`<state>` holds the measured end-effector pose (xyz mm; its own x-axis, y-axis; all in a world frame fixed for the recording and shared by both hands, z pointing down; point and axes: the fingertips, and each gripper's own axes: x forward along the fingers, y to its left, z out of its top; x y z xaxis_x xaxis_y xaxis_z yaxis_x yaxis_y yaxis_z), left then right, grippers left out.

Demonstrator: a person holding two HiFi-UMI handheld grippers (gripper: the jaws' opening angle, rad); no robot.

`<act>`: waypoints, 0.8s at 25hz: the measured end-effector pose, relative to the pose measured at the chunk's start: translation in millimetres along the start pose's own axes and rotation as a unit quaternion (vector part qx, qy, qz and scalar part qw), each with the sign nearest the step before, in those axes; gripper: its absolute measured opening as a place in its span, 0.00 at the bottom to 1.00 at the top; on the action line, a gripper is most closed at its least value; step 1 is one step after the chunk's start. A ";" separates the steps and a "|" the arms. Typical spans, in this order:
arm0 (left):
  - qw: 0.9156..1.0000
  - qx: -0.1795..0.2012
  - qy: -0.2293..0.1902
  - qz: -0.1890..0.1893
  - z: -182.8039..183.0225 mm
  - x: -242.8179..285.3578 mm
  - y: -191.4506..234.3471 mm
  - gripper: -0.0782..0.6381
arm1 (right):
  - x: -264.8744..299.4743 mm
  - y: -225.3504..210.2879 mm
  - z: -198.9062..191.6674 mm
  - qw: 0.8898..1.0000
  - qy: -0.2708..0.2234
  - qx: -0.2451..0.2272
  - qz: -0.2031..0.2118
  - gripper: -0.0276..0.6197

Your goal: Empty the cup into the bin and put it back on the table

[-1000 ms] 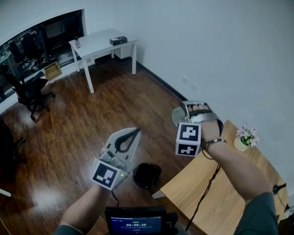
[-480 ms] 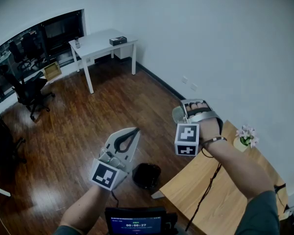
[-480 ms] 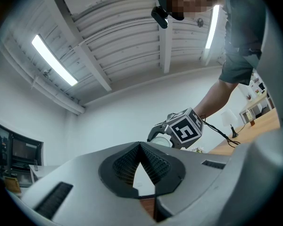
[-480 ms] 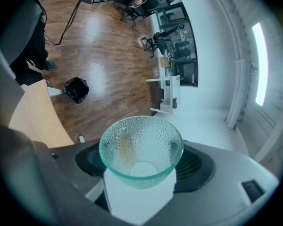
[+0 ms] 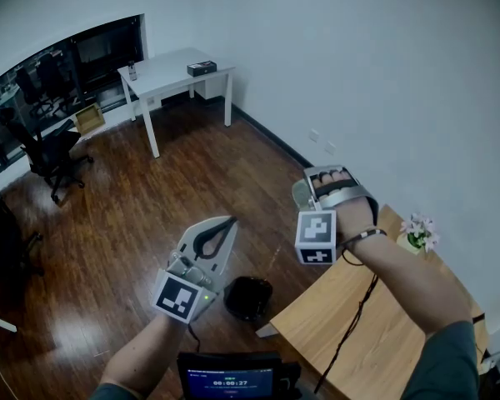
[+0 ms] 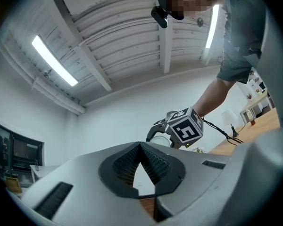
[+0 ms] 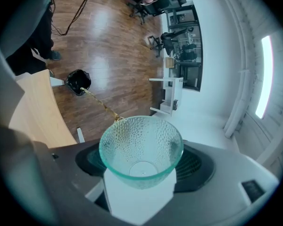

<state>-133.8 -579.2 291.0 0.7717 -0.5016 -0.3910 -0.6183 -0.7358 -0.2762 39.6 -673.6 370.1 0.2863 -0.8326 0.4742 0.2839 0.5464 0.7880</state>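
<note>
The right gripper (image 5: 325, 186) clamps a dimpled, green-tinted glass cup (image 7: 141, 147), tipped above the wooden floor (image 7: 108, 46); a thin brownish stream (image 7: 101, 105), perhaps tea, runs to the round black bin (image 7: 78, 83). The left gripper (image 6: 140, 149) has its ribbed jaws together, empty

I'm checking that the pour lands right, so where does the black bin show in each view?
Head view: bin on the floor, low centre, just off the wooden table corner.
Left gripper view: not in it; that camera looks upward.
Right gripper view: upper left, past the cup rim, where a thin stream ends.
Shared landmark: the wooden table's corner beside the bin, in head and right gripper views.
</note>
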 end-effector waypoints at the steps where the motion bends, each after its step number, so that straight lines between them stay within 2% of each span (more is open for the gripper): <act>1: 1.000 0.000 0.000 0.001 -0.3 0.4 -0.4 0.10 | 0.1 -0.5 -0.3 1.000 0.000 -0.001 -0.001 0.65; 14: 1.000 0.002 -0.001 0.000 1.5 -3.6 -0.8 0.10 | -1.8 -9.2 4.6 1.000 0.006 -0.023 -0.021 0.65; 20: 1.000 0.001 0.002 0.002 3.0 -9.3 -0.4 0.10 | -4.5 -11.2 8.0 1.000 0.005 -0.013 -0.021 0.65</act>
<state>-141.1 -572.9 292.1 0.7695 -0.5069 -0.3885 -0.6220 -0.7327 -0.2761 27.9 -676.7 362.3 0.2830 -0.8541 0.4365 0.3187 0.5129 0.7971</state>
